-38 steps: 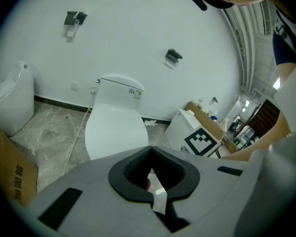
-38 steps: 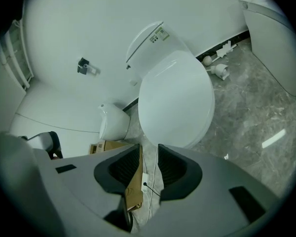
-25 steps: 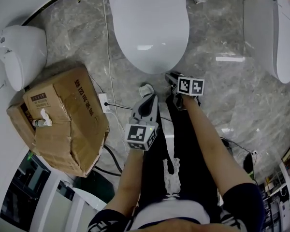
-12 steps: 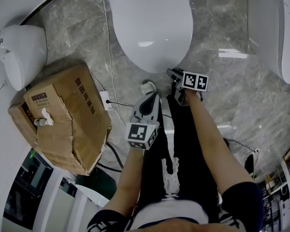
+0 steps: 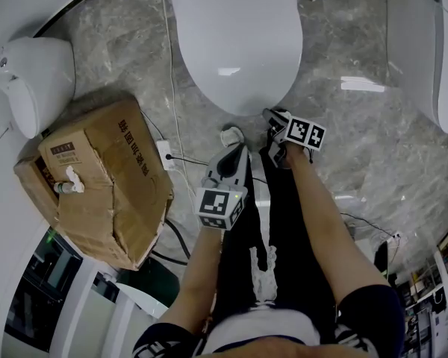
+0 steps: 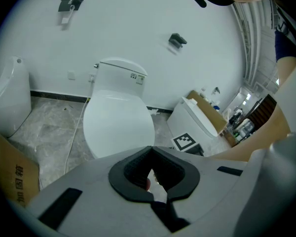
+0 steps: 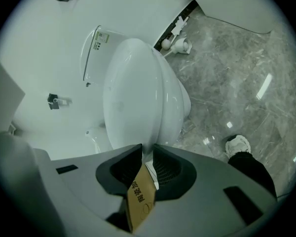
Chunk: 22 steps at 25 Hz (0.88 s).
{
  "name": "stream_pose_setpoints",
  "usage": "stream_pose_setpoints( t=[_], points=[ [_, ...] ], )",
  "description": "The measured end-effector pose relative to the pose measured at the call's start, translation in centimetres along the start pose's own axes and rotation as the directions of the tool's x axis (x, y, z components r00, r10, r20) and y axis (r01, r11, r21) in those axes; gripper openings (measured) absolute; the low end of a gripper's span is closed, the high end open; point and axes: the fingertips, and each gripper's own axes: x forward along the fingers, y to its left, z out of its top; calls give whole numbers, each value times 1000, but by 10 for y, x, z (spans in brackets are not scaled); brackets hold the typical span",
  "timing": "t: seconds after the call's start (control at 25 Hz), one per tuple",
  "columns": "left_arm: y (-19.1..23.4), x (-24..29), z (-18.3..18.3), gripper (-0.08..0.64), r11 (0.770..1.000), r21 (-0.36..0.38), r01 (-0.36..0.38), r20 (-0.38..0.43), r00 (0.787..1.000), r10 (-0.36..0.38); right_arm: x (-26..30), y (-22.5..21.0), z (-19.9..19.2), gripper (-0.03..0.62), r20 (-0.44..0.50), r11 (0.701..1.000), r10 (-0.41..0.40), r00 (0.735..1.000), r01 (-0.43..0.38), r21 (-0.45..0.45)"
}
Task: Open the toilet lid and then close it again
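Toilet lid (image 5: pixel 235 43) is lying shut on its bowl, filling the upper centre of the head view, with its front lip pointing down-frame toward the person's legs. Right gripper (image 5: pixel 273 118) is sitting at that lip, at the lower right of the lid's curve. Its jaws have just been closing, and in the right gripper view the thin white edge is standing between them. Pads seem to be pinching it, though the wide-angle bend is making the contact hard to confirm. Left gripper (image 5: pixel 237 150) is hanging just below the toilet at centre frame, apart from it, fingers pressed together on nothing. Cardboard box (image 5: pixel 97 177) is sitting at the left, well apart.

Handling, as judged: lid is looking like hard glossy plastic, so stiff, fairly light, and slippery under the pads. Hinge is running along the far end by the tank, so the front lip is giving the best purchase. Lift is wanting an arc, not a straight pull.
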Motion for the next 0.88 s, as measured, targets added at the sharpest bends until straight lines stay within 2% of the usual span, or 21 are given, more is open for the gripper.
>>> stream_pose_setpoints(
  t=[0.24, 0.44, 0.88],
  points=[
    [-1, 7, 3, 7, 1000, -4, 4, -1, 1000, -4, -12, 20, -2, 60, -21, 997, 24, 999, -25, -77],
    [-2, 9, 7, 6, 1000, 8, 7, -6, 1000, -7, -28, 40, -2, 60, -11, 982, 63, 998, -64, -177],
    [1, 8, 35, 6, 998, 46, -36, 7, 999, 36, -72, 106, 15, 61, 33, 954, 200, 979, -187, -236]
  ],
)
